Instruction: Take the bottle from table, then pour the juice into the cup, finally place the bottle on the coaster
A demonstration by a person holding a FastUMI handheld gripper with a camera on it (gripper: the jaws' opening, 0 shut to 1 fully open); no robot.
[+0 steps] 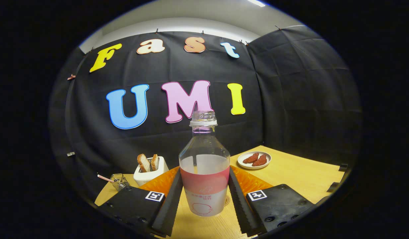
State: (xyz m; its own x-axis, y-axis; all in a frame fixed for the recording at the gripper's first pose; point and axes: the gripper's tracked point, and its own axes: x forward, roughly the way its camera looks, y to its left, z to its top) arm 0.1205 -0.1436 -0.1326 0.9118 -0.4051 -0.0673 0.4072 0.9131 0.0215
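I am looking into a staged demo booth, not a lived-in home: black cloth [290, 83] is hanging as walls around a small wooden table [300, 172], with a plain ceiling showing above. Breakfast props are sitting out on it, a white toaster [150, 174] holding bread slices and a plate [254, 160] carrying reddish food.

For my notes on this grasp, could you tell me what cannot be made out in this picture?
- Coaster: a sliver shows beside the bottle; the bottle and the right finger hide the rest.
- Finger contact: the gripper flanks the bottle, but whether both pads press on it is unclear.
- Cup: too small and distorted to show any contents.
- Toaster: its base sits behind the orange mat.
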